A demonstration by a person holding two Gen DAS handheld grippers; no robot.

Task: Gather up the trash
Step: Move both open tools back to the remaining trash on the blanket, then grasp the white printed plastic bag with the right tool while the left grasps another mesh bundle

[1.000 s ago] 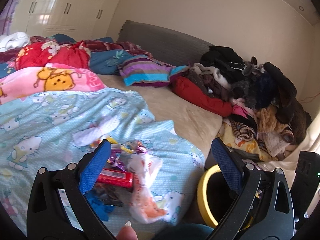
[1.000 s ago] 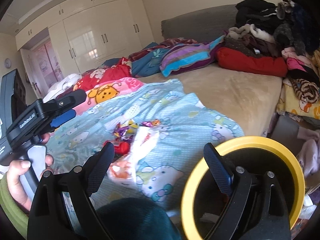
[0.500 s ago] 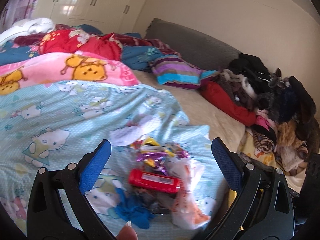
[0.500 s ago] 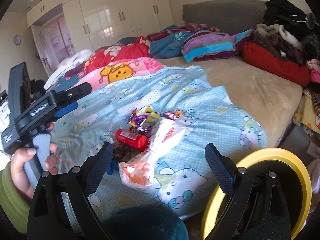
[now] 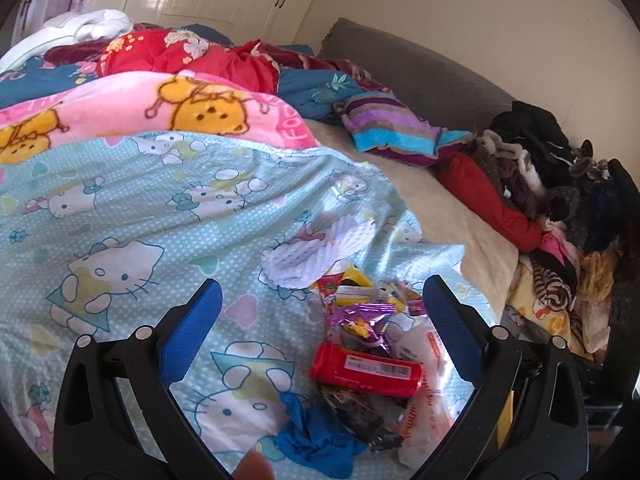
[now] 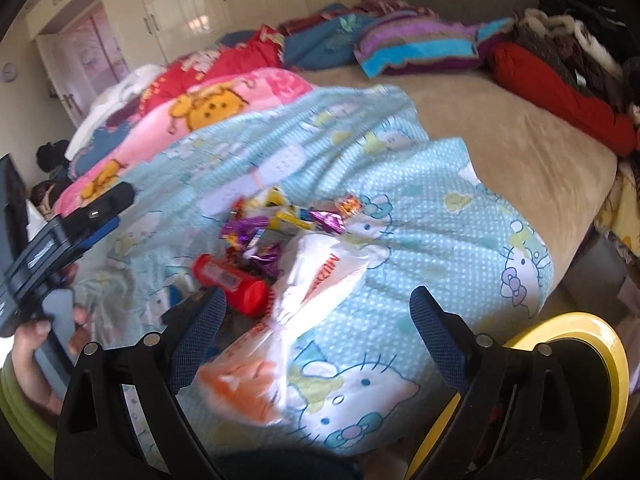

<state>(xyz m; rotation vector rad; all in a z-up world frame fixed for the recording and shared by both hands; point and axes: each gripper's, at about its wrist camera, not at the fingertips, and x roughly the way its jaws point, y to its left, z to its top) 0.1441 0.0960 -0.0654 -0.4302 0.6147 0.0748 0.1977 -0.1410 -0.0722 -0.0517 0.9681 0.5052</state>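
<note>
a: where are you in the job?

b: right at the start of picking up, by my reading. the trash is a small heap on the blue cat-print blanket (image 5: 120,208) near the bed's edge: a red tube (image 5: 366,369), purple candy wrappers (image 5: 362,322), a yellow wrapper (image 5: 352,280), a white and orange plastic bag (image 6: 316,300), a crumpled blue scrap (image 5: 316,440) and a wad of white tissue (image 5: 316,252). nothing is lifted yet.

a: and the bin?

b: your yellow-rimmed bin (image 6: 592,344) sits on the floor just beside the bed, low at the right of the right wrist view. i can't see whether anything is in it.

a: what are your fingers doing?

b: your left gripper (image 5: 320,328) has its fingers spread wide and holds nothing; it hangs over the heap, with the red tube and wrappers showing between them, touching none that i can tell. your right gripper (image 6: 316,320) is just as wide and empty, with the plastic bag between its fingers. that view is blurred, so contact is hard to judge.

a: next move?

b: i'd say pick one piece, lower onto it and close. the red tube looks the firmest thing to pinch across its width. the bag and wrappers are limp and may slip, so you'd bunch them first, then carry each to the bin.
</note>
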